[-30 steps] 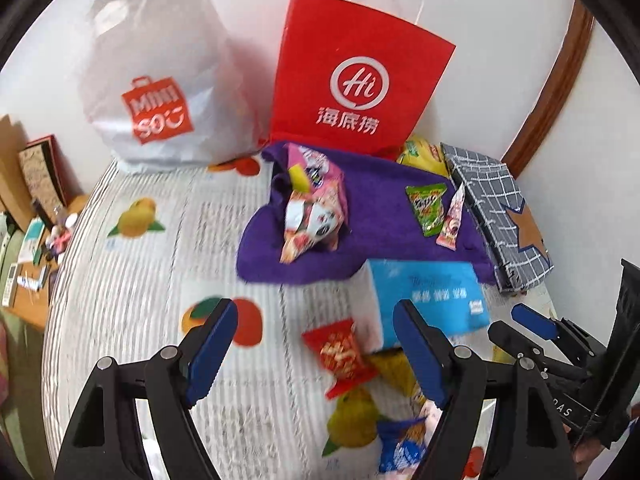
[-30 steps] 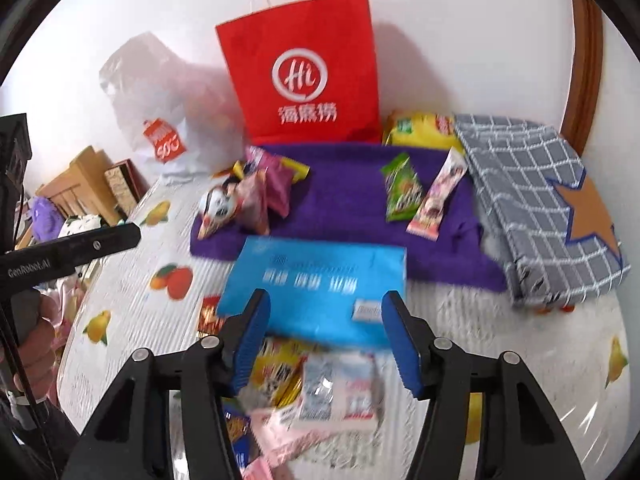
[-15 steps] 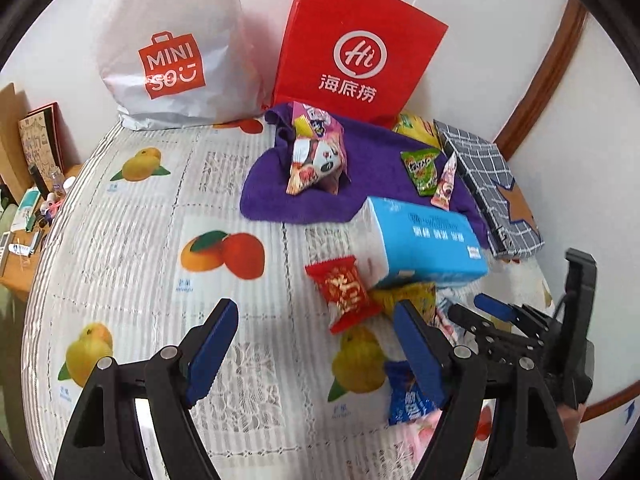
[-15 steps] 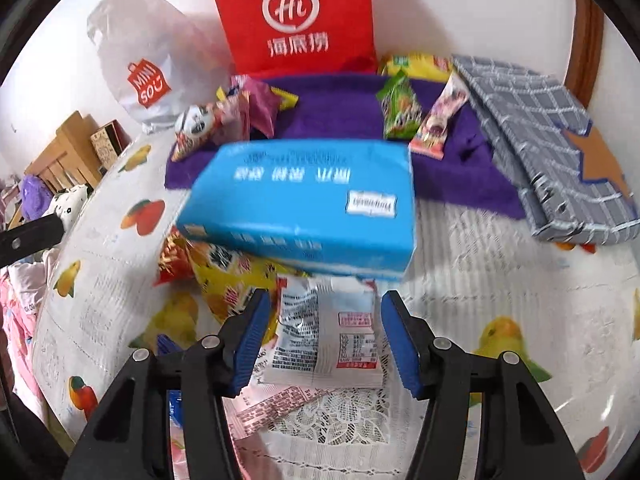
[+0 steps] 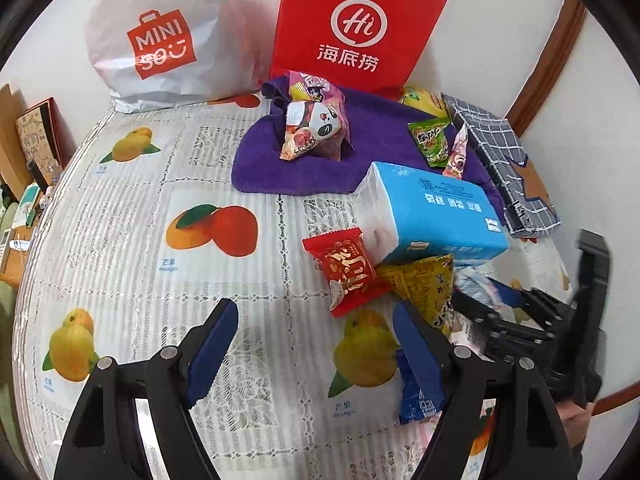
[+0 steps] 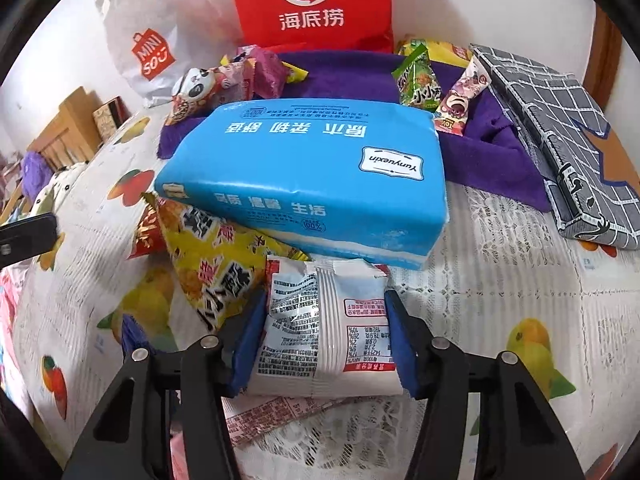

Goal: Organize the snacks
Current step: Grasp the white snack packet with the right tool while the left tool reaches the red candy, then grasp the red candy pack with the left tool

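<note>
Low centre of the right view: right tool [image 6: 326,344] half-open, pads flanking white snack packet [image 6: 326,320], grip not tellable; low in the left view: left tool [image 5: 316,344] wide, empty; beyond, mid-frame: blue tissue pack [image 6: 312,176]; far: purple cloth [image 6: 480,152].

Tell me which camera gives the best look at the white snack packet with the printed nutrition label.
The right wrist view. There the white snack packet lies in plain sight between the right gripper jaws, its label readable, just in front of the blue tissue pack. In the left wrist view it is mostly hidden behind the right gripper.
</note>
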